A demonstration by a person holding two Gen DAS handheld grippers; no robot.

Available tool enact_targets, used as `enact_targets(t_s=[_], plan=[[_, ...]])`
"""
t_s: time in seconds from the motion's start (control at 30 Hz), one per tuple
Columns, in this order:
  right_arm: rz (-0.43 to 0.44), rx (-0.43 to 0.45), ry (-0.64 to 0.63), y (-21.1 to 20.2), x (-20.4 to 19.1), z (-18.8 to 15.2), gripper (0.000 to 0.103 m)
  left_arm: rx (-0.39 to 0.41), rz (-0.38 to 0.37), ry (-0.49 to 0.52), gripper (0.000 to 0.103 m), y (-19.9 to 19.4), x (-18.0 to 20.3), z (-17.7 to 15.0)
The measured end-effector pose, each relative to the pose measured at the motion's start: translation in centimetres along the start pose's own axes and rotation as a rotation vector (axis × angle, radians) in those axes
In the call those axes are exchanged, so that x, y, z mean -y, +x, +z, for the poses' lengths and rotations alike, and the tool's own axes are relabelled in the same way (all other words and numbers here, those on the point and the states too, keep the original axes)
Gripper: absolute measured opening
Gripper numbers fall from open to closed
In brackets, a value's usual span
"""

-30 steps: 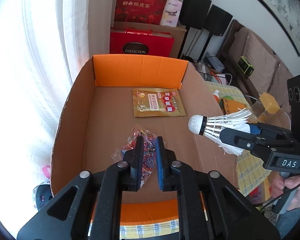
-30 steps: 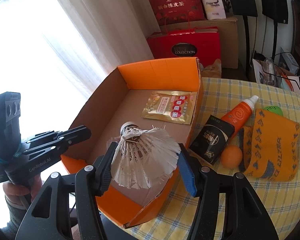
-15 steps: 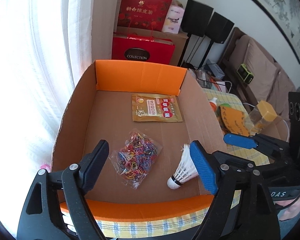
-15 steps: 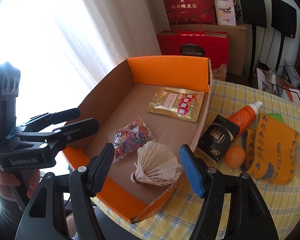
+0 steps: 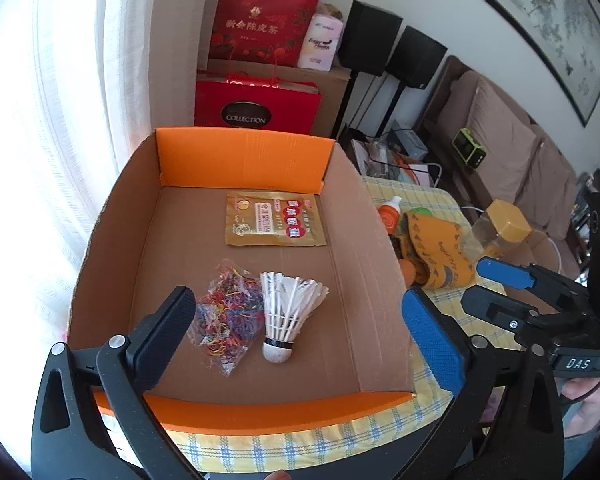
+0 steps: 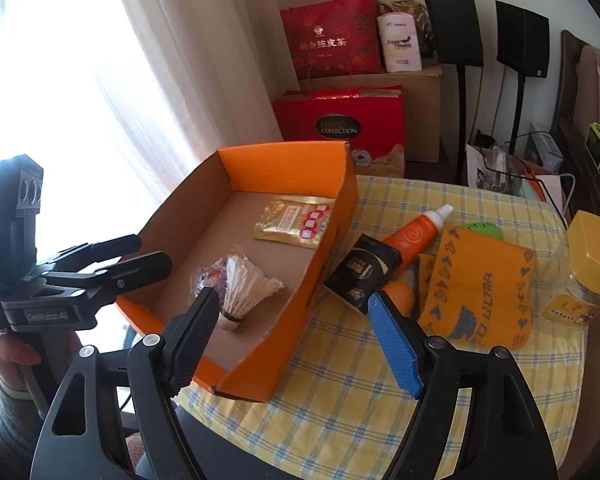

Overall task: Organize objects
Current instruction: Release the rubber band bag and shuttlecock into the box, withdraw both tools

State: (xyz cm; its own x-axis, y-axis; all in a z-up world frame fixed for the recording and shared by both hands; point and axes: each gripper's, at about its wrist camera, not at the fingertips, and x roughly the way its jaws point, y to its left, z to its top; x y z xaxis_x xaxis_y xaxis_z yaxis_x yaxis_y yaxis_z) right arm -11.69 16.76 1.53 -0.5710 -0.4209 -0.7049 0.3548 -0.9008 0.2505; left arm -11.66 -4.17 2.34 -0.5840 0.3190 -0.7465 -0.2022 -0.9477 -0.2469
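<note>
An orange cardboard box (image 5: 240,152) holds a gold packet (image 5: 276,218), a clear bag of coloured rubber bands (image 5: 224,316) and a white shuttlecock (image 5: 288,312), which lies cork toward me beside the bag. My left gripper (image 5: 298,298) hangs over the box's near end. Its jaws are opening wide, with nothing between them. My right gripper (image 6: 294,299) is above the box's near right corner, jaws opening and empty. From there the shuttlecock (image 6: 244,292) lies ahead and below it. Each gripper shows in the other's view, left gripper (image 6: 152,250) and right gripper (image 5: 476,284).
On the yellow checked tablecloth (image 6: 380,420) right of the box lie a black carton (image 6: 360,272), an orange tube (image 6: 416,232), an orange ball (image 6: 400,296), an orange patterned sock (image 6: 480,284) and a yellow-lidded jar (image 6: 592,264). Red gift bags (image 6: 340,120) and speakers stand behind.
The left gripper let go of the rubber-band bag and the right one released the shuttlecock; both now lie in the box. Both grippers opened and drew back and up.
</note>
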Motion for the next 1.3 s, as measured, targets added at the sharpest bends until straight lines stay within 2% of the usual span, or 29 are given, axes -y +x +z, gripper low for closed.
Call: enact_targets(t_s=[0.43,0.53,0.6,0.77,1.0,1.3], plan=[[-0.178,0.042,0.079,-4.1,6.1,-1.8,0.089,-0.022,-0.062,0.078,0.103,1.2,5.7,0.0],[-0.219,0.061,0.113,-5.1,7.6,-2.2,0.094,-0.011,-0.068,0.096,0.103,1.6,7.3,0.0],[-0.258,0.076,0.129,-5.7,8.5,-2.4,0.102,-0.003,-0.073,0.111,0.103,1.8,8.3,0.0],[-0.355,0.102,0.152,-6.6,10.6,-2.8,0.102,-0.005,-0.078,0.179,0.103,3.0,11.3,-0.4],[-0.410,0.129,0.206,-7.4,13.7,-3.5,0.102,-0.033,-0.091,0.224,0.103,5.0,14.5,-0.9],[-0.451,0.157,0.261,-7.6,16.9,-4.2,0.102,-0.064,-0.082,0.247,0.103,7.6,16.3,-1.6]])
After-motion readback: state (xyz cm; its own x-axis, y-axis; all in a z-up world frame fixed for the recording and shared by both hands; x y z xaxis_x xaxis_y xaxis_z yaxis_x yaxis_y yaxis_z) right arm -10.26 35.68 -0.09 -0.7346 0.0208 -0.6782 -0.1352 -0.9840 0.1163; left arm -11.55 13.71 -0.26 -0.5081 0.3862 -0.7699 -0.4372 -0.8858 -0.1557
